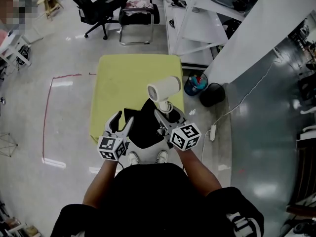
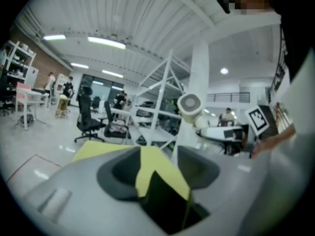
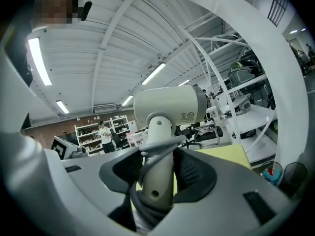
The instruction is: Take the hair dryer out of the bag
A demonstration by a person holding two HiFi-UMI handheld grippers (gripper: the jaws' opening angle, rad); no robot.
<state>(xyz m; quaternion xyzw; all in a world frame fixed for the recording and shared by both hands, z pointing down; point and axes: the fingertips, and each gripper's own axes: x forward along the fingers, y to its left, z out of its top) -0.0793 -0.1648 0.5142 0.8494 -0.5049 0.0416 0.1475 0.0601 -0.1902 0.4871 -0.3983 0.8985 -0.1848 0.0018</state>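
Hair dryer (image 1: 164,89): we see it clear of the bag, raised over the far right part of it, with its white barrel lying crosswise above the table.
Right gripper (image 3: 158,173): its fingers are closed on the dryer's handle, one pad on each side. A grey cord (image 3: 157,149) is looped round the handle where the pads meet it.
Left gripper (image 2: 157,168): its fingers stand wide apart and press on nothing. From its own view we see the black bag's edge low between them and yellow tabletop beyond.
Bag (image 1: 143,127): black and slack, it lies on the near edge of the table between the two grippers.
Table (image 1: 123,78): yellow top, bare on its far half.
Right of the table: a blue bucket (image 1: 196,84) and a black bin (image 1: 212,94) stand side by side on the floor. A white power strip (image 1: 213,132) lies nearer to us, with a cable running off to the right.
Far side: black office chairs (image 1: 96,6) stand on the pale floor, with a white rack (image 1: 197,28) to their right.
Left floor: a red tape line (image 1: 47,112) marks out a corner.
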